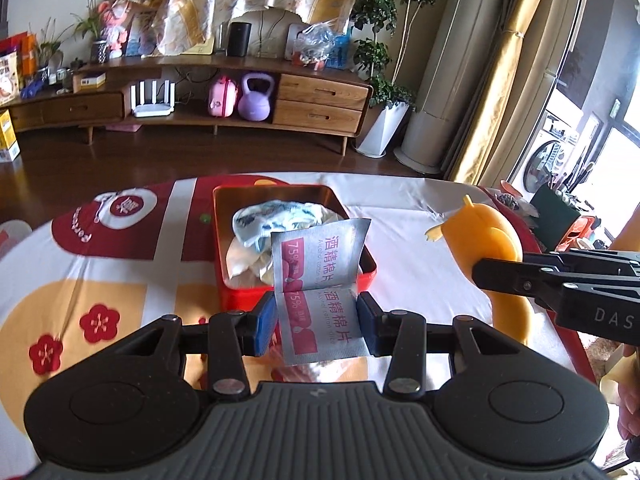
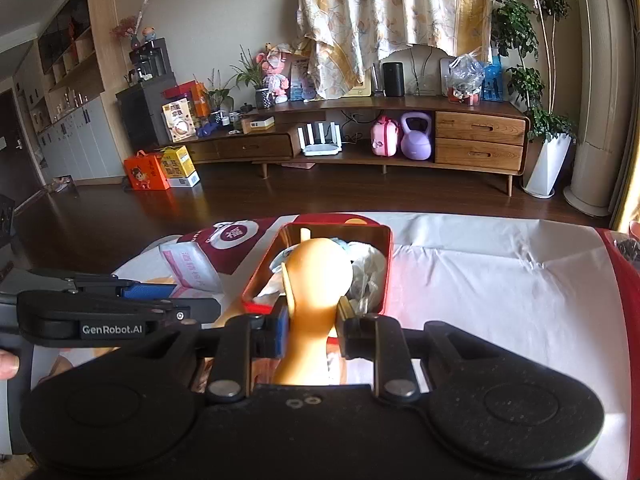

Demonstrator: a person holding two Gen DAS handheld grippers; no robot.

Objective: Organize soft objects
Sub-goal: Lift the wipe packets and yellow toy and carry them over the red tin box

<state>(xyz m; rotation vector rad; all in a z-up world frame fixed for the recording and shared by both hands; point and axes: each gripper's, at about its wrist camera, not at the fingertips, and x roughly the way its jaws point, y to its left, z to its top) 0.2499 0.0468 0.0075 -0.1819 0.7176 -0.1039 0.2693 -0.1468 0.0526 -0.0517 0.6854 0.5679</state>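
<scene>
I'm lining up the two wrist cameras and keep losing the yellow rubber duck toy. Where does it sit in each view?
Left wrist view: the yellow duck toy is at right of centre, clamped by the right gripper, right of the red tin.
Right wrist view: the duck stands dead centre between that gripper's pads, in front of the tin.
Shared landmark: the purple kettlebell.

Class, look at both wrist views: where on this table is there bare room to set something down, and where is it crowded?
Free: the white tablecloth right of the red tin, toward the table's red edge. Crowded: the tin, filled with crumpled cloths, and the space just before it, where the left gripper holds a wipe sachet and the right gripper a yellow rubber toy.
</scene>
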